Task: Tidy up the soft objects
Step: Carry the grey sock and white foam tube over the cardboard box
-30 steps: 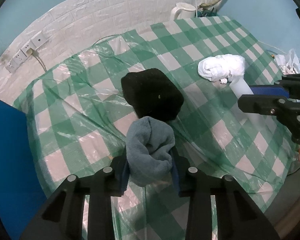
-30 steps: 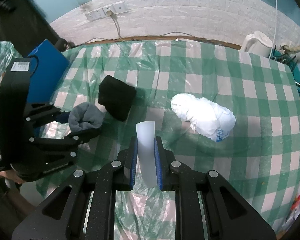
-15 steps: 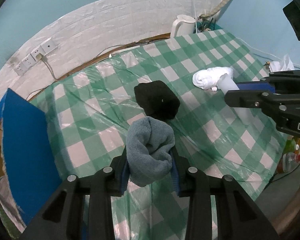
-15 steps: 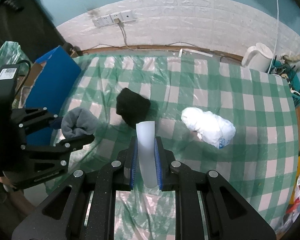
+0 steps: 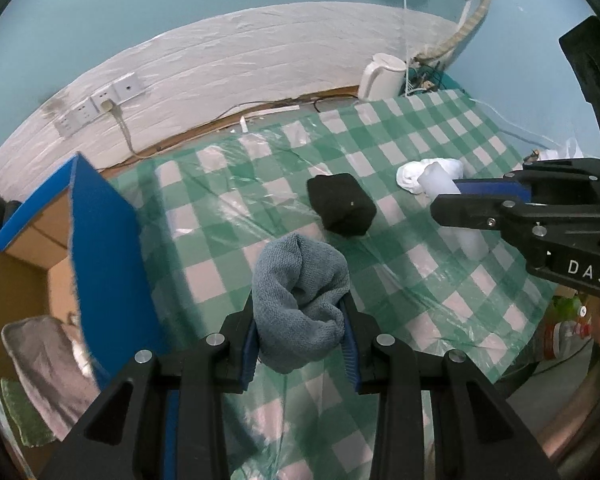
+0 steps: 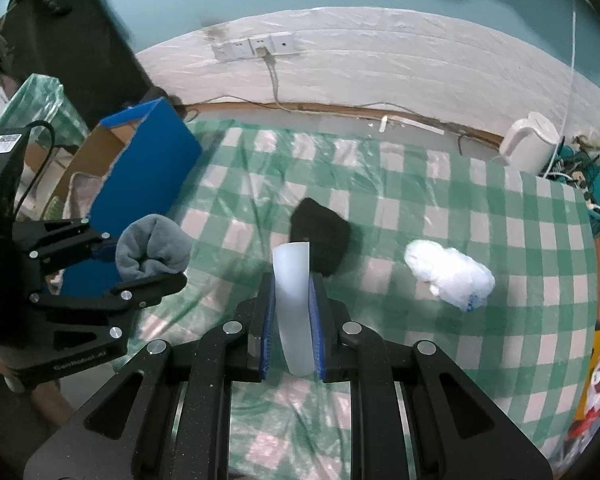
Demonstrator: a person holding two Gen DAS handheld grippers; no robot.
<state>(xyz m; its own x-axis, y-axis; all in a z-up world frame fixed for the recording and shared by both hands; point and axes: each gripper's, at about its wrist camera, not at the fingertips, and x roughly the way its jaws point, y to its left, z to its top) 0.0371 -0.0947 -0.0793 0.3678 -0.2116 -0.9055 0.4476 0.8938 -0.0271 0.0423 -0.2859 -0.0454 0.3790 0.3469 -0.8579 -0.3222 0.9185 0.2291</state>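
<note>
**A:** Left wrist view: our left gripper [image 5: 300, 334] is clamped on a grey-blue rolled cloth [image 5: 300, 300], raised above the checked table [image 5: 228, 216], likely heading to the blue box [image 5: 104, 240].

**B:** Right wrist view: our right gripper [image 6: 292, 330] pinches a white strip [image 6: 292, 304]; the black bundle [image 6: 320, 236] and white bundle [image 6: 448, 274] lie waiting on the table.

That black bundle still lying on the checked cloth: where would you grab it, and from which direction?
Probably from above, jaws straddling the middle of the black bundle. It lies as a compact, squat lump on the tablecloth, apart from the white bundle, with open cloth around it, so a top-down pinch across its narrower width looks easiest. Both grippers are full now, so one must unload first.
</note>
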